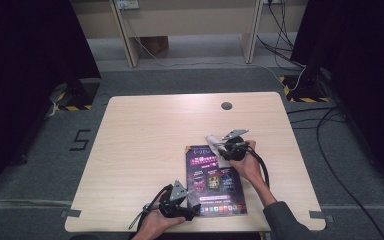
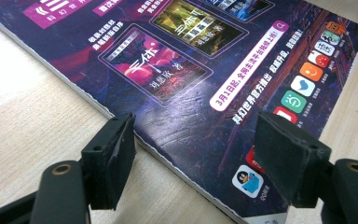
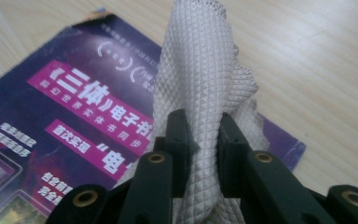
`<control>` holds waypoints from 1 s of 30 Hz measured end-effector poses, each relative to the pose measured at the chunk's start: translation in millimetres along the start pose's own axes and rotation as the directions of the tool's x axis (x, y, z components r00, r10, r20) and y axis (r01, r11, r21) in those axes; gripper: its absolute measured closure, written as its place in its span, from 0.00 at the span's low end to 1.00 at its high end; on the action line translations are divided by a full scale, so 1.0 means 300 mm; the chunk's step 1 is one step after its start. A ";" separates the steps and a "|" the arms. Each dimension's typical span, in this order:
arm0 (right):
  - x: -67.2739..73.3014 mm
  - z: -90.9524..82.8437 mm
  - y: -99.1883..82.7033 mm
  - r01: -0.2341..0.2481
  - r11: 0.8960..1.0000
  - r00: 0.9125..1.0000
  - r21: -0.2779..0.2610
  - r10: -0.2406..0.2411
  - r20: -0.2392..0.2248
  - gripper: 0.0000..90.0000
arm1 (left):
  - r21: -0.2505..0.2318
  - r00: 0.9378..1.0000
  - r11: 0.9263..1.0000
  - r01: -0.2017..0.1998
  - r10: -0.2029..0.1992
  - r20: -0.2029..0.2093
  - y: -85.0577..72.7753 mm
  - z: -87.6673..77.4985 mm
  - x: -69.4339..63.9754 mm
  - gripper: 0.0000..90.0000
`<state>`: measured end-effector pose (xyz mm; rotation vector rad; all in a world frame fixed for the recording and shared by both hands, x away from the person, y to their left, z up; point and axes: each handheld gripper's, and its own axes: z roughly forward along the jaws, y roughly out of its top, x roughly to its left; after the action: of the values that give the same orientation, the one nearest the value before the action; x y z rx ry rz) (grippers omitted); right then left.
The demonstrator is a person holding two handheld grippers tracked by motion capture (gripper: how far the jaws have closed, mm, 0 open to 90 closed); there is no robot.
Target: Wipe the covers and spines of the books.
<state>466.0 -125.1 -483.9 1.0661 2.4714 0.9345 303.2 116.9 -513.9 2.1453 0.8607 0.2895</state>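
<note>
Magazine [image 1: 215, 181] lies flat on the table [image 1: 140, 150], near the front edge. Right gripper [image 1: 221, 148] pinches a white cloth [image 3: 200, 93] over the magazine's far corner. Left gripper [image 1: 192, 210] jaws spread, straddling the magazine's near edge, not pressing it.

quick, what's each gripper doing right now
left gripper: jaws open, holding nothing, standing over the near edge of the magazine.
right gripper: jaws shut on the white cloth, over the magazine's top corner.
</note>
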 end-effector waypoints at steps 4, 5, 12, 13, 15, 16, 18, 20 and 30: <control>-0.005 0.028 -0.015 0.014 1.000 1.000 0.020 -0.014 0.018 0.87 | -0.001 1.000 1.000 -0.002 0.002 0.001 0.000 0.000 0.000 0.32; -0.010 0.027 -0.016 0.016 1.000 1.000 0.021 -0.017 0.020 0.87 | -0.002 1.000 1.000 -0.003 0.003 0.001 -0.001 0.000 0.000 0.32; -0.073 0.014 -0.032 -0.035 0.999 0.995 0.017 0.033 0.091 0.87 | -0.001 1.000 1.000 0.004 -0.004 0.009 -0.001 0.000 0.004 0.32; -0.081 0.012 -0.034 -0.030 0.999 0.994 0.019 0.028 0.105 0.87 | -0.002 1.000 1.000 0.003 -0.003 0.008 -0.001 0.000 0.003 0.32; -0.097 0.005 -0.040 -0.049 0.999 0.992 0.018 0.046 0.114 0.87 | -0.002 1.000 1.000 0.002 -0.002 0.009 -0.002 0.000 0.003 0.32; -0.101 0.002 -0.044 -0.059 0.998 0.993 0.015 0.057 0.108 0.88 | -0.001 1.000 1.000 0.002 -0.002 0.009 -0.001 0.000 0.004 0.32; -0.095 0.002 -0.043 -0.047 0.999 0.993 0.017 0.044 0.112 0.88 | -0.001 1.000 1.000 0.001 -0.001 0.010 -0.001 0.000 0.005 0.31; -0.077 0.005 -0.038 -0.035 0.999 0.996 0.023 0.033 0.081 0.88 | 0.001 1.000 1.000 0.002 -0.002 0.011 -0.001 0.000 0.007 0.31; -0.100 0.012 -0.039 -0.058 0.998 0.990 0.004 0.057 0.129 0.88 | -0.007 1.000 1.000 -0.006 0.006 -0.001 -0.003 0.001 0.002 0.29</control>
<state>482.0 -151.4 -494.0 1.1674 2.3529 0.8446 303.4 117.7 -514.7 2.1418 0.8529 0.2961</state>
